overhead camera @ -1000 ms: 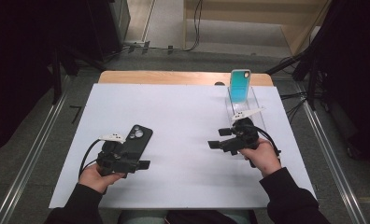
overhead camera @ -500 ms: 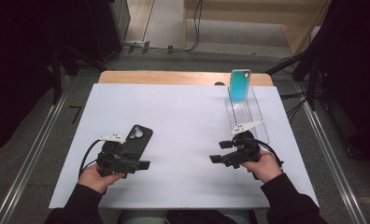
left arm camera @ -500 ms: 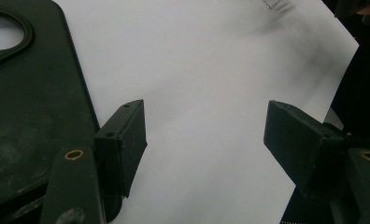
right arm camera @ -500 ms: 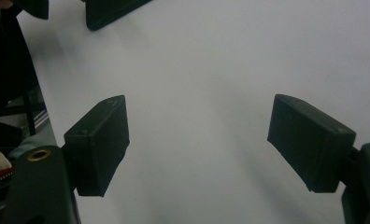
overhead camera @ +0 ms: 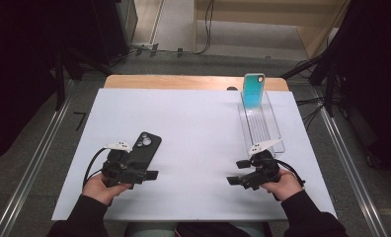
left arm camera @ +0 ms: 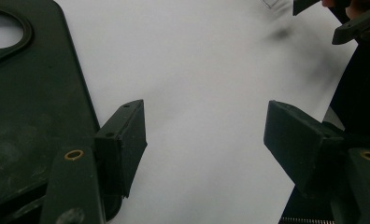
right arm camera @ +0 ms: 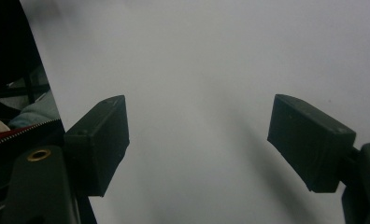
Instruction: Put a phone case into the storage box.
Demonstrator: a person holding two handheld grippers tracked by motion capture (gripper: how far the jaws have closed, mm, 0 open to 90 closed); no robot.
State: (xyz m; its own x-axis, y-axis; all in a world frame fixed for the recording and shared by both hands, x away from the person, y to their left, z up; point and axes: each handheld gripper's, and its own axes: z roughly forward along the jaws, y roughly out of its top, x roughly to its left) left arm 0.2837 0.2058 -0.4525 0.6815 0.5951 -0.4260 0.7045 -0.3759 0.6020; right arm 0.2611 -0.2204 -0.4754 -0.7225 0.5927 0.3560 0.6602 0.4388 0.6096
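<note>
Two phone cases lie on the white tabletop, and parts of both are hard to read. The black phone case lies flat near the tabletop's left front corner, its near end covered by the left tongs and the hand behind them, so only its far half with the round camera opening shows from above. In the left gripper view the same case is cut off at the left and top edges; its surface is matt, dark and slightly scuffed, with a raised rim around the camera cut-out. There one jaw of the left tongs sits just beside the case's long edge, and whether it touches cannot be told. Both jaws stand wide apart with bare white tabletop between them, holding nothing.

The teal phone case stands upright at the far end of a clear tray near the tabletop's right far corner; the tray's walls are see-through and faint, and its near end is partly hidden by the right tongs' grey plate. The right tongs hover near the right front corner, jaws spread wide and empty. In that view the tabletop is blurred and featureless, with a dark strip at the left edge too dim to make out.
</note>
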